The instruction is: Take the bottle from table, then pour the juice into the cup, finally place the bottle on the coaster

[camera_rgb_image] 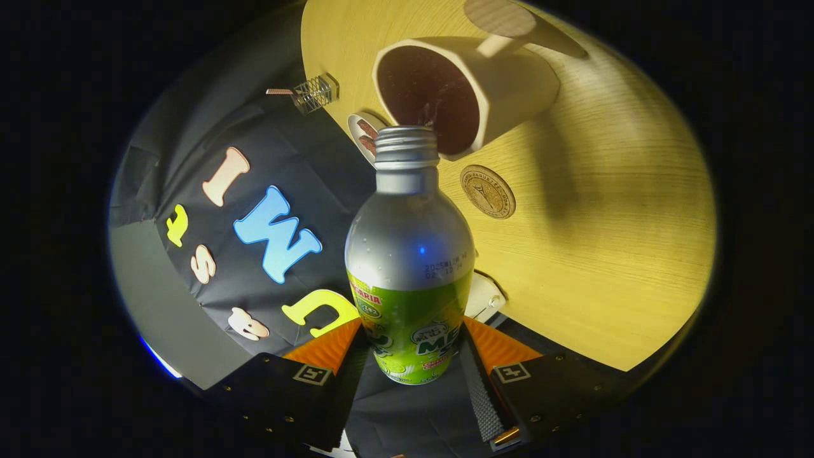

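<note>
Pouring step: the uncapped juice bottle is pinched between both fingers of the gripper, tilted with its mouth at the cup; righting and transfer to the round coaster are called for next.

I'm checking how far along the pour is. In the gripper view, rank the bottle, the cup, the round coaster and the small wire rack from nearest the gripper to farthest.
1. Bottle: clamped between the fingers of the gripper, tilted.
2. Coaster: on the wooden table, just past the bottle's shoulder.
3. Cup: right at the bottle's mouth, beyond the coaster.
4. Wire rack: at the table's far edge, beyond the cup's rim.
</note>
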Demonstrator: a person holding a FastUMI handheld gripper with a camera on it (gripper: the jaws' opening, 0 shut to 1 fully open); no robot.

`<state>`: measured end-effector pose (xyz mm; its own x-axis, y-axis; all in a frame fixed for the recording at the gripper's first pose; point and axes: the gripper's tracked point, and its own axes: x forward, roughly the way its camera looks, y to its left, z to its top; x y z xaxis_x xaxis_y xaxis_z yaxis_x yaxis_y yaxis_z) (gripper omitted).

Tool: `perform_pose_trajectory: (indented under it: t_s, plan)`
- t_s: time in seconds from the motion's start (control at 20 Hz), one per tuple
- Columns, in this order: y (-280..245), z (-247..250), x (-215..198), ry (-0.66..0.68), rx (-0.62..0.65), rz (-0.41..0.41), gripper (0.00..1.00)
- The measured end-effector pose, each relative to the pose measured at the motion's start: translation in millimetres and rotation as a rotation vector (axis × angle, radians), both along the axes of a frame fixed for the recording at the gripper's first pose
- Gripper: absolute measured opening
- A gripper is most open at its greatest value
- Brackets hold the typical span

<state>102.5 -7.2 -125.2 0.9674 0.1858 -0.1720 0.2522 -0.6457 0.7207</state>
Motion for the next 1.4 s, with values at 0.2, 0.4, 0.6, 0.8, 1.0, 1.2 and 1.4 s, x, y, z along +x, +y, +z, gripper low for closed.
perform_pose_trajectory:
  t_s: [0.2, 0.4, 0.6, 0.8, 1.0, 1.2, 1.4]
  plan:
    - [2.9, 1.9, 2.6, 0.007, 0.022, 0.003, 0.78]
    - [3.3, 4.7, 0.2, 0.012, 0.038, 0.003, 0.78]
    - [2.9, 6.5, -1.0, 0.018, 0.043, -0.001, 0.78]
    - [1.7, 6.3, -2.9, 0.021, 0.042, -0.007, 0.78]
    - [0.5, 2.9, -3.4, 0.036, 0.018, -0.008, 0.78]
    - [0.0, -10.3, -4.4, 0.071, -0.065, 0.002, 0.77]
    - [8.7, -30.3, -9.6, 0.114, -0.2, 0.048, 0.77]
